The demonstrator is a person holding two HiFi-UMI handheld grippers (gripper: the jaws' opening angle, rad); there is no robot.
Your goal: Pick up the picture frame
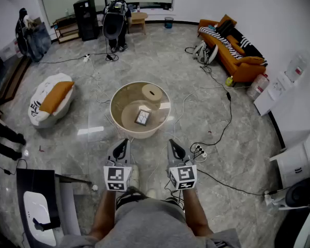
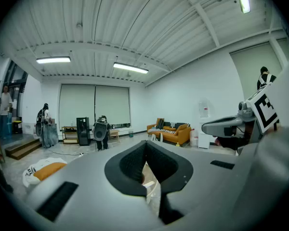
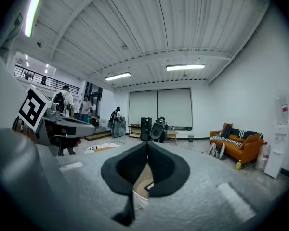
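Approaching is your step: the left gripper point(image 1: 124, 141) and right gripper point(image 1: 171, 142) both have fingers together, empty, short of the picture frame point(image 1: 142, 117) lying flat inside the round desk point(image 1: 114, 105). Next, spread the fingers and reach down to its edge.

Sofa point(image 1: 232, 48): orange, along the right wall, a striped blanket on it.
Beanbag point(image 1: 50, 99): white with an orange cushion, on the floor at left.
Tub point(image 1: 115, 99): round, beige, mid-floor; a wooden disc point(image 1: 152, 92) at its far side.
Power strip point(image 1: 199, 150): white, on the floor right of the tub.
Cable point(image 1: 230, 105): black, trailing toward the sofa.
Bin point(image 1: 168, 22): blue, by the far wall.
Cabinet point(image 1: 86, 18): black, upright.
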